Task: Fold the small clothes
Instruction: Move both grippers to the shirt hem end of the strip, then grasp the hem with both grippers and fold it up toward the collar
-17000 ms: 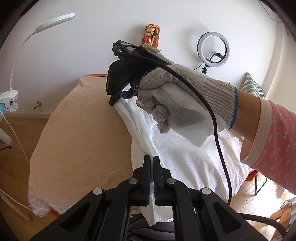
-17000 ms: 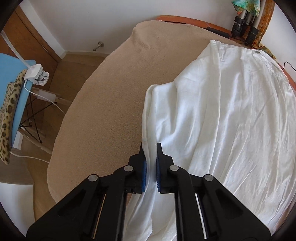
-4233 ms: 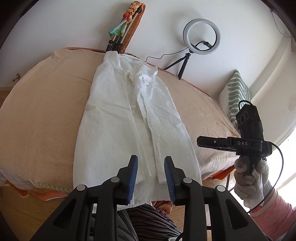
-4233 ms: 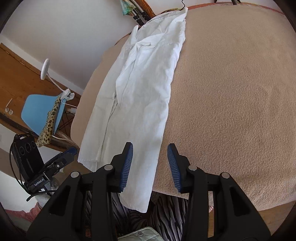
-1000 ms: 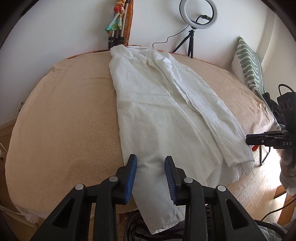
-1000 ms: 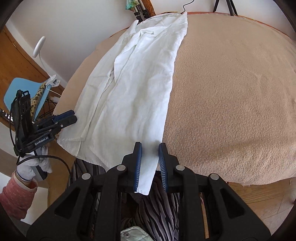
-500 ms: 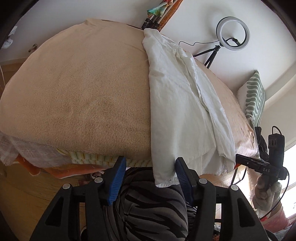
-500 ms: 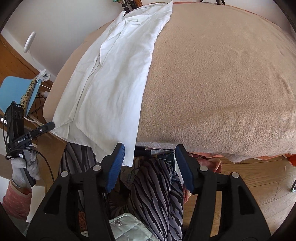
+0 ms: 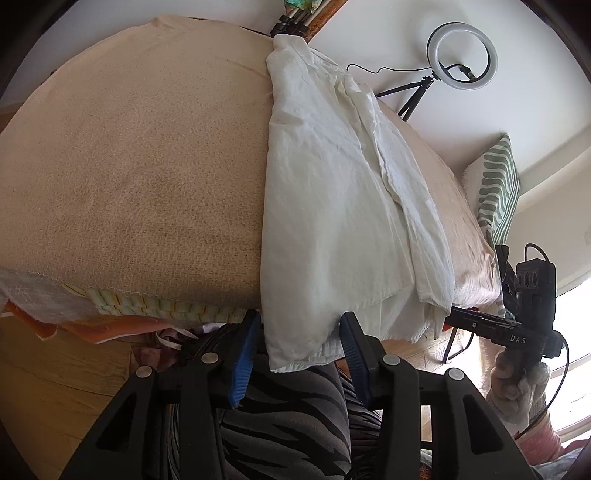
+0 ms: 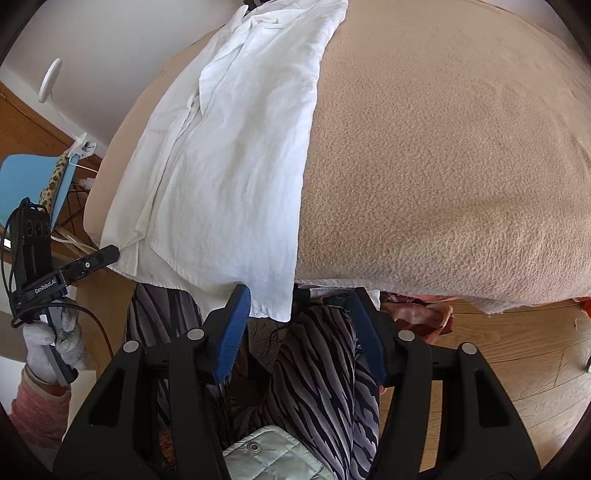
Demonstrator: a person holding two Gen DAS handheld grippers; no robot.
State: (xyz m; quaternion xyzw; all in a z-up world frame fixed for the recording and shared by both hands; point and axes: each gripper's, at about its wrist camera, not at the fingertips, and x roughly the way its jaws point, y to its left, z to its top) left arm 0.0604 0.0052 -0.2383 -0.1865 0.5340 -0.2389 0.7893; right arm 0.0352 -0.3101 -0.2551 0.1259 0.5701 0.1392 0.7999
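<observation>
White shirt (image 9: 332, 206) lay folded lengthwise down the centre of the beige worktop (image 9: 140, 166); crosswise folds remained. Left hand-held gripper (image 9: 299, 347) and right hand-held gripper (image 10: 299, 325) gaped, released.

A: Which parts are cut off?
B: The tripods (image 9: 291, 26) at the top edge of the left view show legs only; the white garment (image 10: 236, 155) loses its collar end past the top edge of the right view.
A: And hidden?
B: The worktop (image 9: 129, 155) under the garment, and its underside beneath hanging cloth.
</observation>
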